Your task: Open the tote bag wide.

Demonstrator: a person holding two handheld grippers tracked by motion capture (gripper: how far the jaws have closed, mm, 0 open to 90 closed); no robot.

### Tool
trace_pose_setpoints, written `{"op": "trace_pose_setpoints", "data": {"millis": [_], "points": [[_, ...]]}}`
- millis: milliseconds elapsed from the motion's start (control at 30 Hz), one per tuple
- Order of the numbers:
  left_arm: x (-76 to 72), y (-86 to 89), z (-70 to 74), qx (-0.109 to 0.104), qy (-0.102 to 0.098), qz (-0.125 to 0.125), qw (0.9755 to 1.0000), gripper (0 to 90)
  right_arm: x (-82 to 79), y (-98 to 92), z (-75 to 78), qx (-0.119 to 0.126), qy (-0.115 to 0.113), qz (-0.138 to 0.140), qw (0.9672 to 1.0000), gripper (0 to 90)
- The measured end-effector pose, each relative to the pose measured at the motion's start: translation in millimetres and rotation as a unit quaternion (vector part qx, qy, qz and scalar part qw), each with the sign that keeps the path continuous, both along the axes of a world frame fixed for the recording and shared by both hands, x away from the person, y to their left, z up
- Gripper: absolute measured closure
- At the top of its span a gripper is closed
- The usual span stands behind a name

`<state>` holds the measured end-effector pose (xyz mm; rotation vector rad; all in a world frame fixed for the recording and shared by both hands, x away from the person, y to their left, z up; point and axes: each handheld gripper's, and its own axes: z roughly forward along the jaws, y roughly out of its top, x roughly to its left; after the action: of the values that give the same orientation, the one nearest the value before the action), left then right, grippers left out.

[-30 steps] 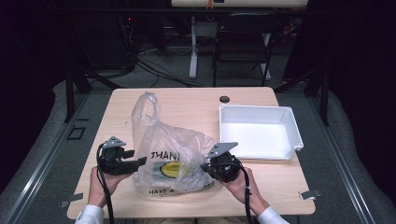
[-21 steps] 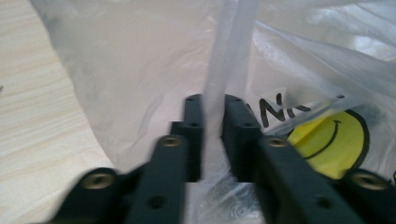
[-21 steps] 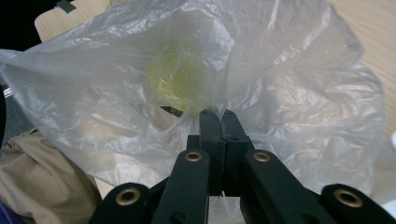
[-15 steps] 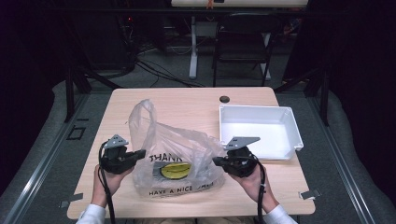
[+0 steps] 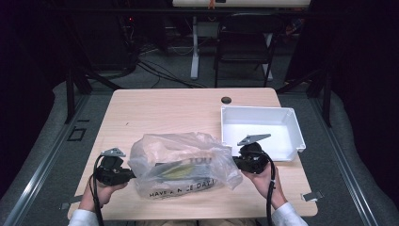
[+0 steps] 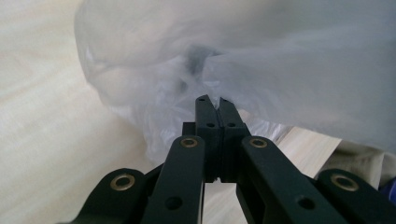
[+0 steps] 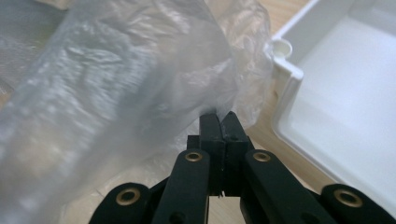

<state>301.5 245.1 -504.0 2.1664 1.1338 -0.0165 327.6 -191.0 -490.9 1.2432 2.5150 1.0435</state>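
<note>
A clear plastic bag (image 5: 183, 162) with black print and a yellow mark lies stretched sideways on the wooden table (image 5: 164, 108). My left gripper (image 5: 133, 175) is shut on the bag's left end, and in the left gripper view its jaws (image 6: 212, 100) pinch bunched film of the bag (image 6: 280, 60). My right gripper (image 5: 234, 164) is shut on the bag's right end. In the right gripper view the closed tips (image 7: 219, 116) clamp the film of the bag (image 7: 116, 79). Whether anything lies inside the bag I cannot tell.
A white tray (image 5: 291, 127) stands at the table's right side, just behind my right gripper; its corner (image 7: 289, 79) is close to the jaws. A small black round cap (image 5: 226, 100) sits near the far edge. A chair (image 5: 244, 47) stands beyond the table.
The bag stood tall with a loop up; now it is pulled low and wide. My right gripper has moved right toward the tray. My left gripper has closed on the bag's left end.
</note>
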Motion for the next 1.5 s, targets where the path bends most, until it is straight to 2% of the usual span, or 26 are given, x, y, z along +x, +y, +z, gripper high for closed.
{"op": "trace_pose_setpoints", "data": {"millis": [33,167,200,233,267,400,433,500,533,567,633,667,733,800,833,900,1000,1067,1100,1133,1167,1200,1233,1400,1433,1500], "points": [[-0.4,-0.5,-1.1,0.001,0.004,-0.001,1.0,90.0,1.8,0.4,-4.9,-0.007,0.01,-0.002,0.9999,90.0],[-1.2,-0.2,-3.2,0.008,0.014,-0.006,0.9999,90.0,4.2,2.6,-12.8,-0.019,0.022,0.003,0.9996,90.0],[-1.3,-0.5,-6.6,0.013,0.027,-0.014,0.9994,90.0,4.6,3.5,-14.8,-0.017,0.031,0.008,0.9993,90.0],[-1.3,-0.5,-6.6,0.013,0.027,-0.014,0.9994,90.0,4.8,4.7,-16.7,-0.026,0.033,0.009,0.9991,90.0],[-0.9,-1.6,-11.7,0.022,0.043,-0.021,0.9986,90.0,5.0,6.3,-18.9,-0.029,0.036,0.014,0.9988,90.0],[1.5,-1.8,-17.7,0.034,0.059,-0.027,0.9973,90.0,5.5,14.3,-28.3,-0.047,0.057,0.027,0.9969,90.0],[3.6,-2.5,-22.6,0.042,0.07,-0.03,0.9962,90.0,6.2,15.1,-30.1,-0.056,0.061,0.03,0.9961,90.0],[5.4,-3.9,-26.1,0.049,0.077,-0.033,0.9953,90.0,7.9,16.7,-34.2,-0.068,0.066,0.032,0.995,90.0],[5.4,-3.9,-26.1,0.049,0.077,-0.033,0.9953,90.0,7.7,18.2,-36.8,-0.063,0.07,0.024,0.9953,90.0],[8.2,-4.3,-29.0,0.059,0.08,-0.034,0.9945,90.0,9.2,17.5,-37.6,-0.076,0.071,0.031,0.994,90.0],[9.3,-4.8,-29.7,0.063,0.079,-0.03,0.9944,90.0,9.9,18.4,-41.5,-0.084,0.071,0.022,0.9937,90.0],[10.7,-5.1,-30.6,0.067,0.077,-0.027,0.9944,90.0,11.4,17.8,-41.6,-0.095,0.075,0.028,0.9923,90.0],[14.3,-6.6,-32.6,0.077,0.072,-0.015,0.9943,90.0,11.8,19.0,-44.4,-0.099,0.069,0.019,0.9924,90.0],[15.8,-7.0,-33.6,0.079,0.069,-0.012,0.9944,90.0,12.9,19.0,-44.5,-0.109,0.07,0.022,0.9914,90.0],[19.4,-8.1,-35.4,0.088,0.065,-0.006,0.994,90.0,13.8,20.8,-46.3,-0.119,0.064,0.019,0.9907,90.0],[21.2,-8.4,-36.2,0.09,0.062,-0.004,0.9939,90.0,15.2,22.8,-48.4,-0.129,0.058,0.018,0.9898,90.0],[24.7,-8.7,-35.7,0.094,0.057,0.004,0.9939,89.3,15.8,25.1,-50.8,-0.13,0.053,0.012,0.9901,90.0],[24.5,-5.9,-30.9,0.096,0.056,0.004,0.9938,80.6,16.2,24.9,-48.0,-0.134,0.051,0.021,0.9895,90.0],[24.5,-5.9,-30.9,0.096,0.056,0.004,0.9938,70.9,16.2,24.9,-48.0,-0.134,0.051,0.021,0.9895,90.0],[23.9,-4.5,-29.1,0.095,0.061,0.01,0.9936,64.3,14.8,22.3,-41.4,-0.122,0.053,0.022,0.9909,90.0],[22.8,-2.4,-26.9,0.093,0.059,0.012,0.9939,64.3,14.8,22.3,-41.4,-0.122,0.053,0.022,0.9909,90.0],[21.7,0.5,-24.3,0.09,0.059,0.014,0.9941,59.5,12.9,21.6,-39.6,-0.099,0.046,0.011,0.994,90.0],[21.0,3.4,-21.8,0.089,0.06,0.02,0.994,45.7,11.8,17.1,-33.0,-0.092,0.043,0.011,0.9948,90.0],[14.2,21.8,-4.1,0.06,0.047,0.036,0.9965,33.9,10.9,13.3,-32.0,-0.066,0.043,0.01,0.9968,90.0],[12.8,23.9,-1.4,0.056,0.044,0.041,0.9966,31.8,11.1,13.2,-30.3,-0.074,0.043,0.015,0.9962,90.0],[11.7,26.2,1.3,0.053,0.042,0.042,0.9968,29.7,10.7,14.0,-29.6,-0.072,0.041,0.016,0.9964,90.0]]}}
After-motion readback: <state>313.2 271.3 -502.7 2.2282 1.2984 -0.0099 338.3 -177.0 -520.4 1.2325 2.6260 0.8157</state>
